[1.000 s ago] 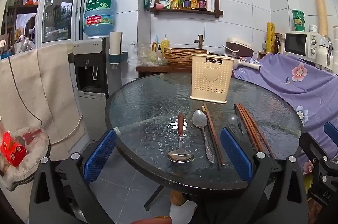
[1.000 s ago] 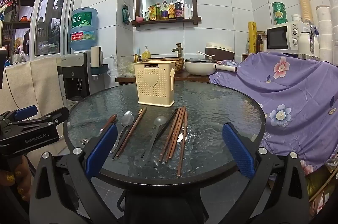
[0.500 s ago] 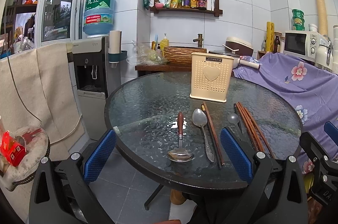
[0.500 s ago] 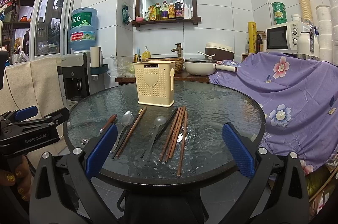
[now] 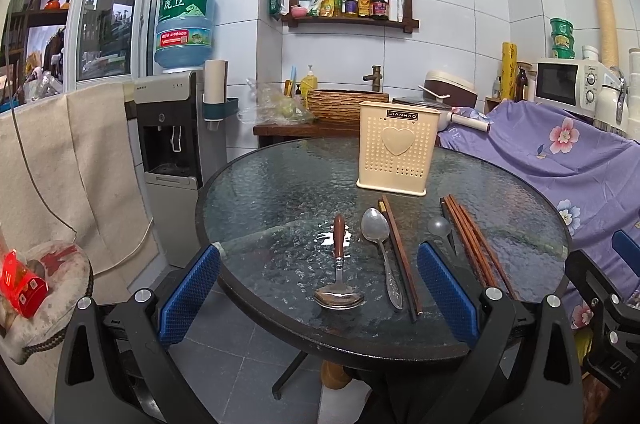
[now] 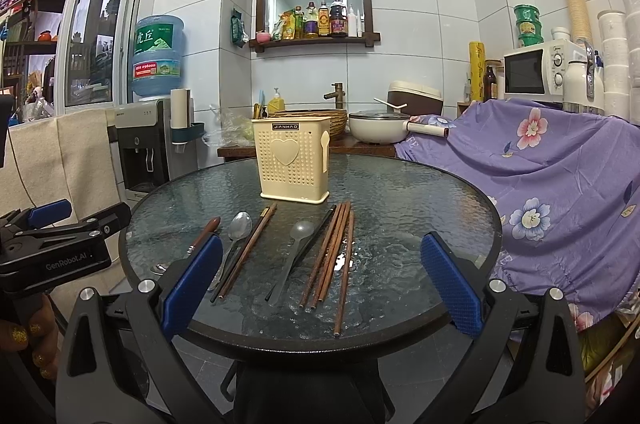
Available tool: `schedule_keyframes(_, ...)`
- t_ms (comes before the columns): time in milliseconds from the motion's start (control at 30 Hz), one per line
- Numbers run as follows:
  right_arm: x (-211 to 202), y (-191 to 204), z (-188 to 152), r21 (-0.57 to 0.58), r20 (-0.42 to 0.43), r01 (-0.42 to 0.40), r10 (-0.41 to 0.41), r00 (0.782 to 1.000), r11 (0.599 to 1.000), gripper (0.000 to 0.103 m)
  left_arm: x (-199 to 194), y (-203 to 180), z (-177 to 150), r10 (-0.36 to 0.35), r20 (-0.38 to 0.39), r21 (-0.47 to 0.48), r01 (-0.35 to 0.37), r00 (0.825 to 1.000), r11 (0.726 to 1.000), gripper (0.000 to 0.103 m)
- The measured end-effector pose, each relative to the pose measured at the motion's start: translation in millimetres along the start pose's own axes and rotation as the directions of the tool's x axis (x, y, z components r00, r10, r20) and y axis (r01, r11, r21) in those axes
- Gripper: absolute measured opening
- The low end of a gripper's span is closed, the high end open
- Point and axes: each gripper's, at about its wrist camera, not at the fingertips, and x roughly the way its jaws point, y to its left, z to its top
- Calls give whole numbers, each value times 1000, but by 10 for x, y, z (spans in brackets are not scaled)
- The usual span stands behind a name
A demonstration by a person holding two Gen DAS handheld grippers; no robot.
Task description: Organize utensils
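A cream perforated utensil holder [image 5: 394,147] [image 6: 293,159] stands upright at the back of the round glass table [image 5: 280,191] [image 6: 420,207]. In front of it lie a wooden-handled ladle [image 5: 339,272] [image 6: 204,230], a steel spoon [image 5: 378,238] [image 6: 239,226], one chopstick pair [image 5: 400,256] [image 6: 246,254], a dark spoon [image 5: 439,226] [image 6: 294,254] and a bundle of brown chopsticks [image 5: 472,244] [image 6: 332,256]. My left gripper [image 5: 318,298] hangs open at the near table edge, facing the ladle. My right gripper [image 6: 320,284] is open too, before the chopstick bundle. Neither holds anything.
A water dispenser [image 5: 176,127] stands left of the table. A purple flowered cloth [image 6: 560,183] covers furniture on the right, close to the table rim. Behind are a wooden counter with a basket sink [image 5: 346,105], a pot [image 6: 378,127] and a microwave [image 6: 532,71]. A person's hand [image 6: 24,340] holds the left gripper.
Both grippers have stayed open and almost still. The left wrist view has crept slightly; the utensils have not moved.
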Motion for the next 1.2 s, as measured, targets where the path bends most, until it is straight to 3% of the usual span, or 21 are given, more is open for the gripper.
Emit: schedule_keyframes(1200, 16, -1, 10, -2, -4, 1, -1, 1000, 1000, 98, -11, 12, -15, -8, 0, 2, 8, 1000, 1000, 97)
